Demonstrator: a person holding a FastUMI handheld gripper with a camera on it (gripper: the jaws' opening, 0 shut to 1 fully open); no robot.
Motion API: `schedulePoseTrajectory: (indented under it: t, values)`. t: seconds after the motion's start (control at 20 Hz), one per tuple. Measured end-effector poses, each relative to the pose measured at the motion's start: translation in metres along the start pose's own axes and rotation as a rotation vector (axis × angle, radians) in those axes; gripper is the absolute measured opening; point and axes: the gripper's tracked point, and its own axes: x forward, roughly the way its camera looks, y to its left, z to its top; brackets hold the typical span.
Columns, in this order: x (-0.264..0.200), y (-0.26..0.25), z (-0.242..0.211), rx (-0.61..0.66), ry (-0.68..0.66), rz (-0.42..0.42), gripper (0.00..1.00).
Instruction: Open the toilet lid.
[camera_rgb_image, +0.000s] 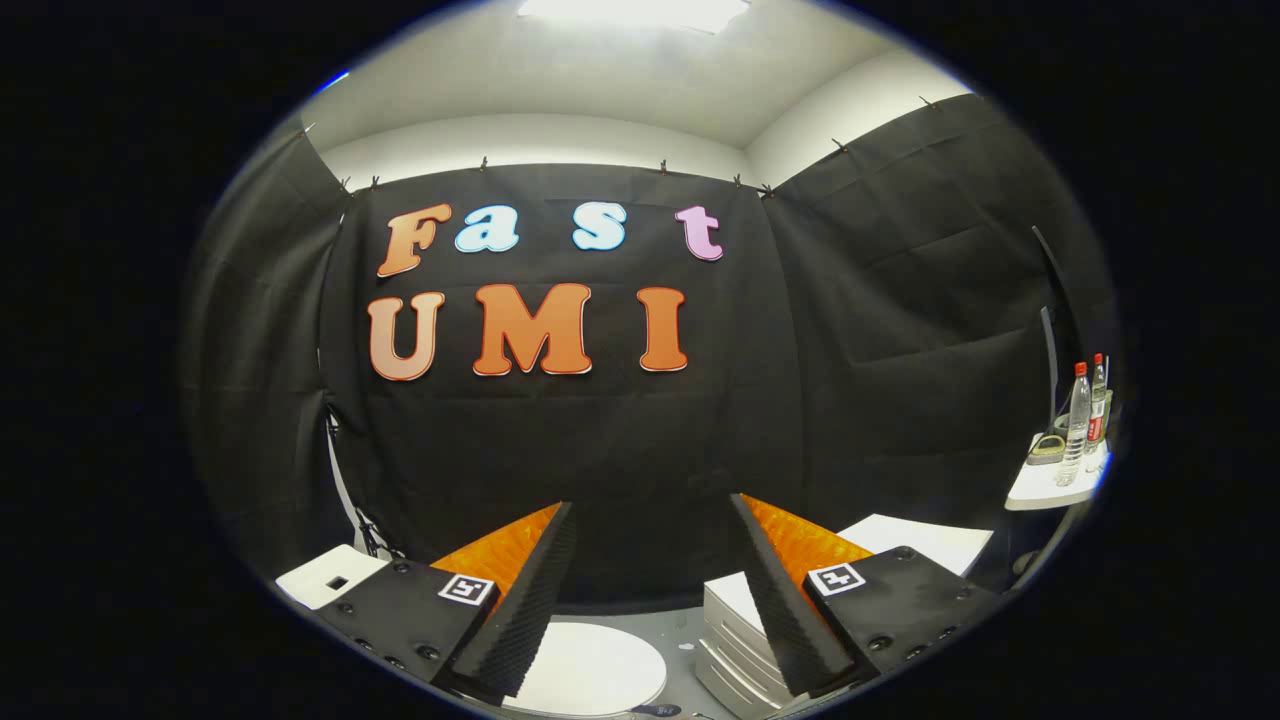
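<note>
- The gripper (655, 520) stands wide open, its two ridged fingers spread well apart with nothing between them, and it holds nothing.
- Low down beneath the fingers, nearer the left one, lies the round white toilet lid (595, 670), flat and closed by the look of it; the left finger hides part of its near side.
- Judging from this, the step in hand is the approach: the gripper is aimed at the wall cloth above the lid, so it should tip downward and descend until the fingertips reach the lid's rim.
- To do it well, I would bring one finger under the rim's free edge and the other over it, close gently, then lift in an arc about the hinge rather than straight up. Which side the hinge sits on I cannot tell from here.
- A smooth glossy lid may slip, so a grip well onto the rim looks safer than a pinch at the very edge.
- Just beside the lid, behind the right finger, is one white ribbed box-like unit (735, 640); keep the right finger off it on the way down.
- Beyond the left finger sits one white flat piece with a small square hole (330, 578).
- Beyond the right finger is one white flat panel (925, 540).
- Well apart, on a small white worktop (1035, 492), stand two clear plastic bottles with red caps (1078, 420), with one small greyish object (1047, 450) beside them, too small to identify.
- Count: one lid, one ribbed unit, two bottles.
</note>
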Motion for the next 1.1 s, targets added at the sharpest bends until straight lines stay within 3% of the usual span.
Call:
schedulePoseTrajectory:
  t: [0.3, 0.7, 1.1]
  values:
    - [0.01, -0.002, -0.052, 0.007, 0.023, 0.008, 0.98]
    - [0.018, -0.028, -0.186, 0.055, 0.178, -0.051, 0.98]
    - [0.011, -0.056, -0.283, 0.218, 0.288, -0.113, 0.99]
